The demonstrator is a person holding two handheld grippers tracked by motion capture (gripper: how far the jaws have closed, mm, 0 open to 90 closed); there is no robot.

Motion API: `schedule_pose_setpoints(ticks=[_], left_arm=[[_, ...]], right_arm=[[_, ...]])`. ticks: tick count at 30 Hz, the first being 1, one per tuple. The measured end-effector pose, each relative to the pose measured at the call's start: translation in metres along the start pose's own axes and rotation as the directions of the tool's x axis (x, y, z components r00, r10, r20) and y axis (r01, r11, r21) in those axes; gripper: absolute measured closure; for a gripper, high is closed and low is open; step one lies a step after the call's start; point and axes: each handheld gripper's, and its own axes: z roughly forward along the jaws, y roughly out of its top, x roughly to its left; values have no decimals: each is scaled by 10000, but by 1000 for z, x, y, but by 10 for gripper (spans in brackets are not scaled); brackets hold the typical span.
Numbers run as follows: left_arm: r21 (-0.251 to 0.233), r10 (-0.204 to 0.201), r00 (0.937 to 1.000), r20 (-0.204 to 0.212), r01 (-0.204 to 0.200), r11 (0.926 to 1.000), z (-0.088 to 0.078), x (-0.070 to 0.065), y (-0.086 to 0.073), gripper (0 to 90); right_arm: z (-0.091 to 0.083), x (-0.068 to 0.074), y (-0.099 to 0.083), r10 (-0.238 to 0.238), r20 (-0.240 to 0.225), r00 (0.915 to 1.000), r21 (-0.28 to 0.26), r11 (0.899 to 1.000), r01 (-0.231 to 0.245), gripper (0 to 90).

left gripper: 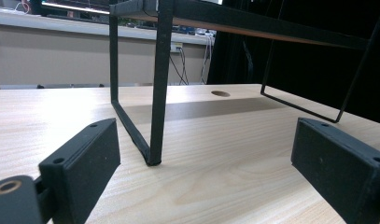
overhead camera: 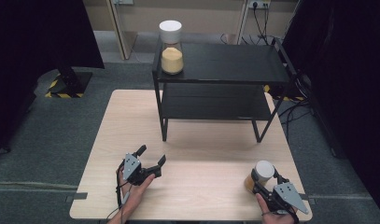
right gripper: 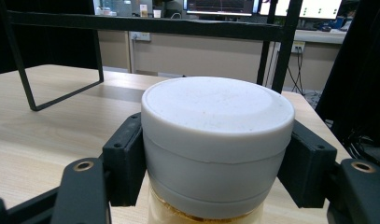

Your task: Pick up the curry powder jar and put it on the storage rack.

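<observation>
The jaws of the right gripper (right gripper: 215,163) were clamped on the white lid of a jar (right gripper: 217,140), which stood upright, long axis vertical, at the table's (overhead camera: 201,186) near right corner, yellow-orange granules inside. No label could be read. The left gripper (overhead camera: 150,161) was held with jaws apart, empty. A second, similar jar (overhead camera: 171,46) stood on the black shelf (overhead camera: 234,63).

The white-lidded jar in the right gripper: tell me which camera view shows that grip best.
The right gripper view: the jar's white lid sits close up between both black pads, which press its sides. The high view shows the jar small at the table's near right corner, the right gripper partly covering it.
</observation>
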Motion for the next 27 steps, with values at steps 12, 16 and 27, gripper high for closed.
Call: schedule_pose_setpoints(ticks=[12, 16, 27], left_arm=[[5, -12, 10000, -3, 12, 10000, 0, 0, 0, 73], [-1, -1, 10000, -4, 1, 10000, 0, 0, 0, 73], [-1, 0, 10000, -7, 0, 10000, 0, 0, 0, 73]], right_arm=[[-3, 1, 6, 163, 42, 9999, -22, 9999, -163, 338], [-4, 1, 10, 199, 9, 9998, -171, 9997, -198, 338], [-3, 4, 23, 104, -77, 9999, -744, 9972, -109, 338]])
